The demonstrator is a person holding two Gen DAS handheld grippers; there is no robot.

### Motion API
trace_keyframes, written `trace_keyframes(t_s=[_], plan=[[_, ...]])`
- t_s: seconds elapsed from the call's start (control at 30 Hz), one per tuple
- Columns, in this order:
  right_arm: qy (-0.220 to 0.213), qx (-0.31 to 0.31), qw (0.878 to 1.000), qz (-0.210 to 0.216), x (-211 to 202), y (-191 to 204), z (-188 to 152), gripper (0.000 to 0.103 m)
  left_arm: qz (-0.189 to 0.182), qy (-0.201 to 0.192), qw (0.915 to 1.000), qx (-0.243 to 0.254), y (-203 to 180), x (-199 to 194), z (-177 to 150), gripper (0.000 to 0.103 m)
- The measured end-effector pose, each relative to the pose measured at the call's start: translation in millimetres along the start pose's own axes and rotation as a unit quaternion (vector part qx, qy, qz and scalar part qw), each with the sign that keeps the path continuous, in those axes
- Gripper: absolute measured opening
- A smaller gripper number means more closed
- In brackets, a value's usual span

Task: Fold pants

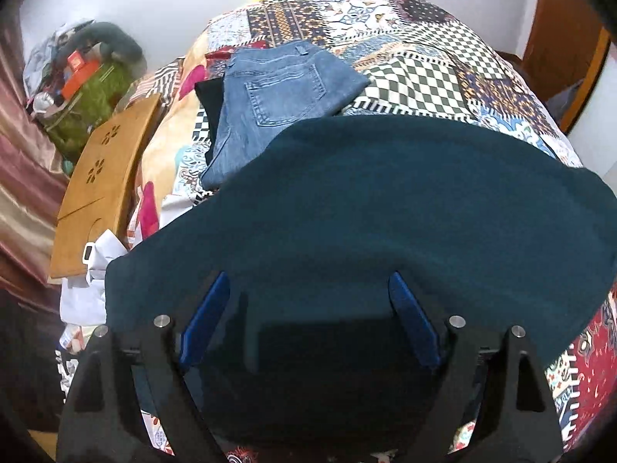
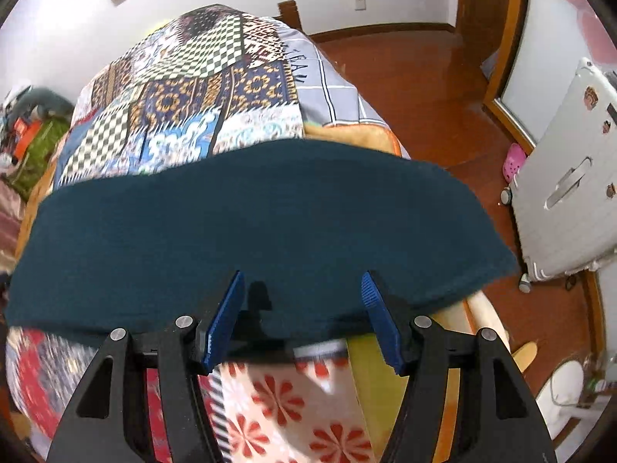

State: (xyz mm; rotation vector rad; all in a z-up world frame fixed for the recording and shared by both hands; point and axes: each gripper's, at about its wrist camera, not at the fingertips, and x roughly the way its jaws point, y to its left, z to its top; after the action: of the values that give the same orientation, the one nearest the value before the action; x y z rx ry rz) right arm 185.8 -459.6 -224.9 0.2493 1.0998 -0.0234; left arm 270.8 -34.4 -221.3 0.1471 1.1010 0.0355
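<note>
Dark teal pants [image 1: 385, 208] lie flat across the patterned bedspread [image 1: 424, 69], folded into a wide band. They also show in the right wrist view [image 2: 250, 231]. My left gripper [image 1: 308, 281] is open just above the near part of the pants, blue pads [image 1: 208, 316] spread wide, nothing between them. My right gripper [image 2: 302, 277] is open over the near edge of the pants, close to the bed's right corner, holding nothing.
Folded blue jeans [image 1: 270, 104] on a black garment [image 1: 210, 96] lie beyond the teal pants. A wooden board [image 1: 104, 185] leans at the bed's left side by a cluttered pile [image 1: 81, 88]. A white suitcase [image 2: 567, 177] stands on the wooden floor [image 2: 424, 88] at right.
</note>
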Motion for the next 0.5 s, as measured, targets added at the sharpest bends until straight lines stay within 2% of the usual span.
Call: trace_keyframes(t_s=[0.1,0.23,0.33,0.5], plan=[[0.001,0.003,1.000,0.001,-7.2,-6.8,-13.0,0.059,-0.012,0.006,0.9999,-0.004,0.4,-1.1,-3.1,0.085],[0.013,0.021,1.000,-0.019,-11.2,-24.9,-22.4,0.059,-0.028,0.008,0.9993,-0.023,-0.1,-2.5,-10.4,0.086],[-0.009,0.040,0.999,-0.012,-26.8,-34.8,-18.1,0.059,-0.044,0.013,0.9984,-0.033,-3.4,-4.9,-13.6,0.086],[-0.051,0.080,0.996,0.005,-49.1,-45.5,-9.2,0.059,-0.066,0.017,0.9976,-0.005,-23.6,-11.5,-9.4,0.086]])
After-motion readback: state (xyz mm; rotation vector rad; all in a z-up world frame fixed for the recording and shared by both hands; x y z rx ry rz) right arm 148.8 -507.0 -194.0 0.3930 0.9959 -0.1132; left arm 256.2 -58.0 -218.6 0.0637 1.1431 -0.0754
